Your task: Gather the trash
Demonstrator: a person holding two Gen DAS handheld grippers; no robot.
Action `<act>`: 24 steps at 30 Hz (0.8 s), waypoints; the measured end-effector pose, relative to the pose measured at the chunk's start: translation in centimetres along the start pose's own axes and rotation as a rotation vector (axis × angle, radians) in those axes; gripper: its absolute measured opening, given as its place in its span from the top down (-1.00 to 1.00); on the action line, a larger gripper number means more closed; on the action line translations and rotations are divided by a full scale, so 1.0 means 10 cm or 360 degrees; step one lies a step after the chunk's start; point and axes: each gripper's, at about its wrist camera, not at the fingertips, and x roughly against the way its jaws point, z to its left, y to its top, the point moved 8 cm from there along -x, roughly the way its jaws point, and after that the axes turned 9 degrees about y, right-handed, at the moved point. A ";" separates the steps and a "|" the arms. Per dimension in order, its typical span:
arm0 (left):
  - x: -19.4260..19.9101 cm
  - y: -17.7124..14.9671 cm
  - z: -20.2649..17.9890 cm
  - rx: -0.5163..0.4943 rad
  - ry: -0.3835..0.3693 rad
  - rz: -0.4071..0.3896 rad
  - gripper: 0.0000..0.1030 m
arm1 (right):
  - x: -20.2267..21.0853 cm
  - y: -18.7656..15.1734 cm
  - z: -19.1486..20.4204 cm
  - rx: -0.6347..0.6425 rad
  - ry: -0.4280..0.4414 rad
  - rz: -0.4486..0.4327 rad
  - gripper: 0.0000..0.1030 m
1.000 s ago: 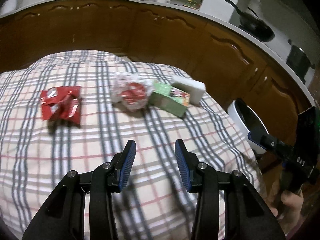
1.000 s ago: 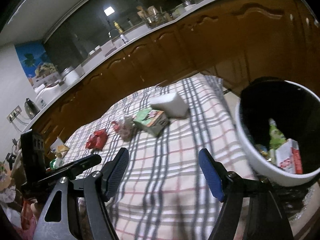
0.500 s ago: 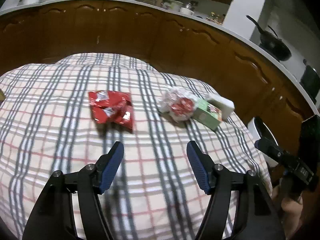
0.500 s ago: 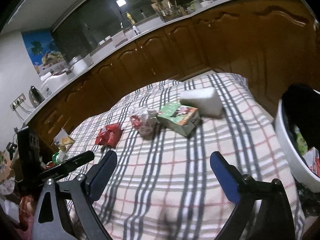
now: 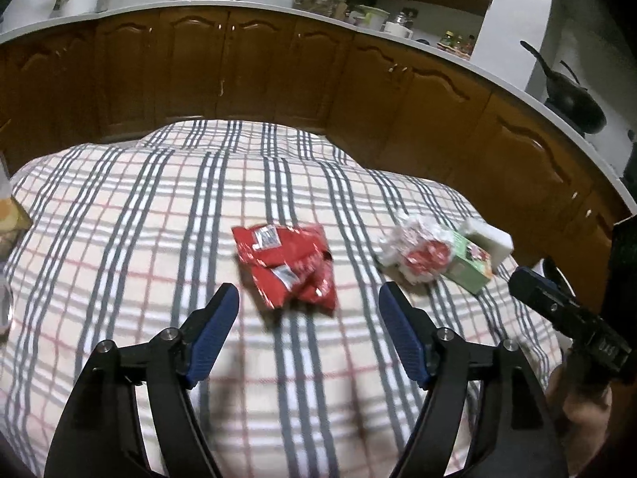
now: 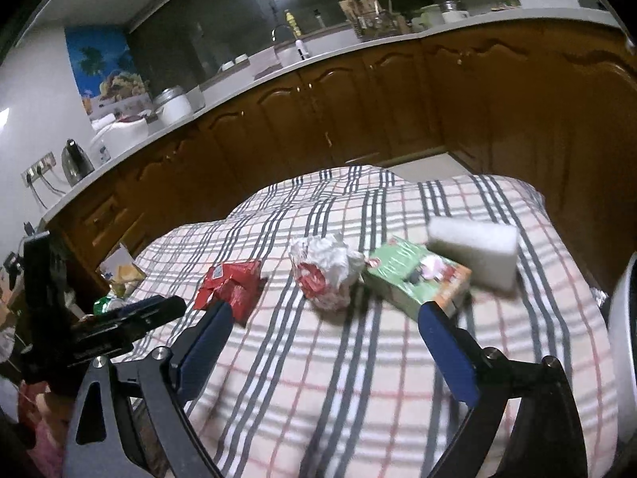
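**Trash waiting on the plaid cloth, both grippers coming in empty**

Four pieces of litter are lying in a row on the plaid tablecloth [image 5: 131, 215]. Taking the crumpled white-and-red wrapper [image 6: 324, 273] as the marker: the red snack packet [image 5: 286, 265] is sitting to its left with a strip of cloth between them, the green carton [image 6: 416, 281] is touching or nearly touching its right side, and the white foam block [image 6: 473, 251] is lying just beyond the carton, against its far end. Further right again, off the table edge, a white bin [image 6: 623, 342] is showing only its rim.

The left gripper [image 5: 308, 330] is hovering above the cloth just short of the red packet, its jaws opening, nothing between them. The right gripper [image 6: 324, 348] is standing spread wide and empty, aimed at the wrapper, its right fingertip in line with the carton's near corner.

The step in hand looks like the approach for two pickups. To do it well, I would say each hand is needing to come down low enough that the pads bracket the piece, not skim its top. The packet is thin and slick, so pinching across its bunched middle seems safer than an edge. The wrapper is crowding the carton, so the right jaws are likely better centred on the wrapper alone, lest the carton be nudged into the foam.
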 end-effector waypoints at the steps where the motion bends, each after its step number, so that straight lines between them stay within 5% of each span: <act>1: -0.04 0.03 0.03 0.0000 0.0012 0.0003 -0.45 | -0.06 0.02 0.01 0.0016 -0.0006 0.0006 -0.85; 5: -0.24 0.13 0.09 -0.0002 0.0031 0.0036 -0.45 | -0.29 0.08 -0.01 0.0045 -0.0016 0.0051 -0.77; 12: -0.61 0.15 0.08 -0.0083 0.0082 0.0134 -0.41 | -0.65 0.08 -0.07 0.0081 -0.0076 0.0179 -0.05; 13: -0.63 0.13 0.06 -0.0099 0.0079 0.0145 -0.18 | -0.70 0.05 -0.09 0.0079 -0.0082 0.0203 0.13; 15: -0.66 0.08 0.03 -0.0138 0.0055 0.0151 -0.14 | -0.74 0.00 -0.12 0.0068 -0.0082 0.0235 0.43; 24: -0.39 0.04 -0.10 -0.0224 0.0042 0.0052 0.39 | -0.39 -0.02 -0.04 0.0053 -0.0004 0.0132 0.64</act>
